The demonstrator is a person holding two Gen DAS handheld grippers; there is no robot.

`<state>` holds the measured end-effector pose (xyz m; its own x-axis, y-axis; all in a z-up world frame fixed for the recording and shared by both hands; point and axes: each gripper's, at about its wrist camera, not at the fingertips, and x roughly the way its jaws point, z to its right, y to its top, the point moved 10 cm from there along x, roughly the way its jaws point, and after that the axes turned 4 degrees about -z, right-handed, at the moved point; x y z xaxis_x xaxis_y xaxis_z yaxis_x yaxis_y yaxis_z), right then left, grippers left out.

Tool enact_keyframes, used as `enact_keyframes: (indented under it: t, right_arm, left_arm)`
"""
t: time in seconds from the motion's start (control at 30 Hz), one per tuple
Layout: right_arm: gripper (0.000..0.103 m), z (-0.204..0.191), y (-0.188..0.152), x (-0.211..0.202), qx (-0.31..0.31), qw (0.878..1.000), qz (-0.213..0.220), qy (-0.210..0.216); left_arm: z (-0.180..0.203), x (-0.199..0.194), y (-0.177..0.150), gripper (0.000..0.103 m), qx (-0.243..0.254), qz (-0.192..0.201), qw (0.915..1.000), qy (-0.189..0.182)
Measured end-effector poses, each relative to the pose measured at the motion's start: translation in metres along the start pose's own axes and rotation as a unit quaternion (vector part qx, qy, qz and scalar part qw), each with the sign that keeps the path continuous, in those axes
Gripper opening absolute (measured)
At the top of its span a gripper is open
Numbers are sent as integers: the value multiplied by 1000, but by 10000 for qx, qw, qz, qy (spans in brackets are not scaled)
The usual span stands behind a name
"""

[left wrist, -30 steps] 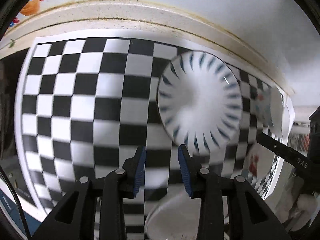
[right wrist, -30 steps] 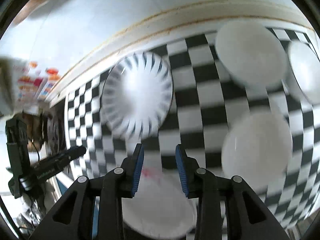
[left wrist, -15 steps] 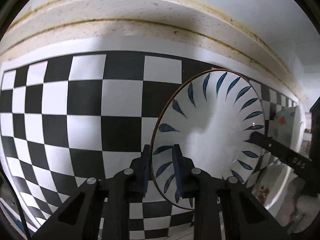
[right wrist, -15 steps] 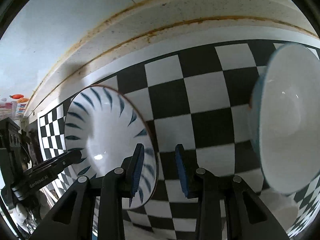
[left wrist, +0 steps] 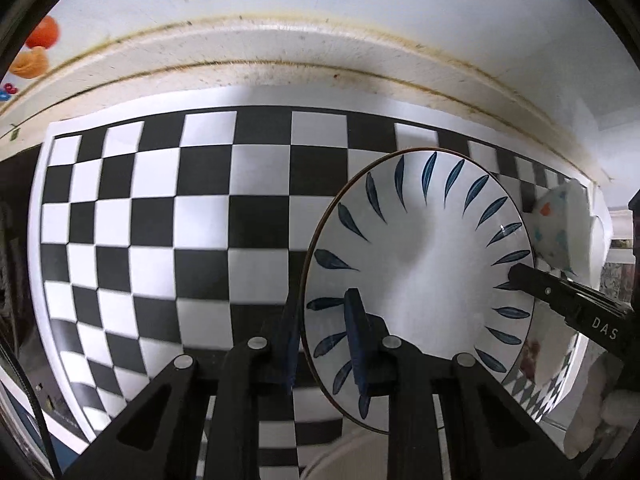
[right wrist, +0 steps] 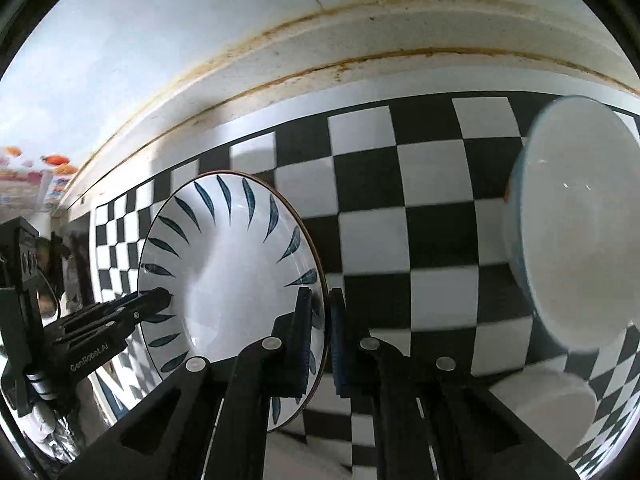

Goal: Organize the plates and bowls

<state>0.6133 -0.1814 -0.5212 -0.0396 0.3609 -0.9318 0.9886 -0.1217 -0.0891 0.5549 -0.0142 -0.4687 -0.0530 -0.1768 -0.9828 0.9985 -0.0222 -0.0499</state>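
Lifted since 1 second ago, leaf-patterned plate (left wrist: pixel 420 280) pinched by both tools (left wrist: pixel 324 344) (right wrist: pixel 320 336).

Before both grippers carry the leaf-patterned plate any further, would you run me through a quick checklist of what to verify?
1. Left gripper jaws straddle the rim of the leaf-patterned plate: ok.
2. Right gripper jaws straddle the opposite rim: ok.
3. Plate lifted clear of the checkered mat: cannot tell.
4. White bowl apart from the plate: ok.
5. Speckled bowl clear of the plate's edge: cannot tell.
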Motion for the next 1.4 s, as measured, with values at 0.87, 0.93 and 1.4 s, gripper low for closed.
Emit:
enact_keyframes:
  t: [0.87,0.93,1.4]
  right_arm:
    - [10,-15,-168,-101,-469,9973,478,302]
    - [10,-9,-180,-93,-432,9979,384,304]
    - [10,27,-230,-23,-229,9993,-244,170]
  left_arm:
    - [10,-77,-140,19,406,362,9985,-16]
    - [11,-66,-148,19,417,264,9988,8]
    - [3,2,-186,19,332,-353,9985,268]
